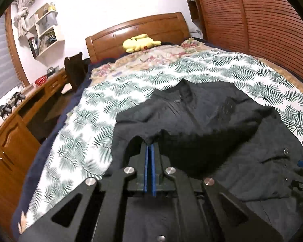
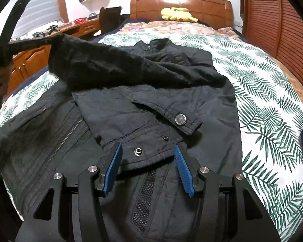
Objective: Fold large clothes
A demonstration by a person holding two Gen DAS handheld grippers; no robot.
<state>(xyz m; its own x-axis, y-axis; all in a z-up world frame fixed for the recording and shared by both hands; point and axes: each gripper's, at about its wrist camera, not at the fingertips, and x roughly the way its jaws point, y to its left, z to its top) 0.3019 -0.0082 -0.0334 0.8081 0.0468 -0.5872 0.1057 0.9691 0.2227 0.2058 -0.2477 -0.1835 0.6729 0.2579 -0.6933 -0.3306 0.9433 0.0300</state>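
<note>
Black jacket, sleeve raised by clamped left gripper; right gripper fingers apart; leaf-print bed.

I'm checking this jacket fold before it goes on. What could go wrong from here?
The left gripper pinches only a thin edge of the sleeve, so the fabric might slip out as it is carried across. The lifted sleeve hangs bunched and could land creased on the jacket. The right gripper stands open around the other cuff without pinching it, so the layer below may drag.
</note>
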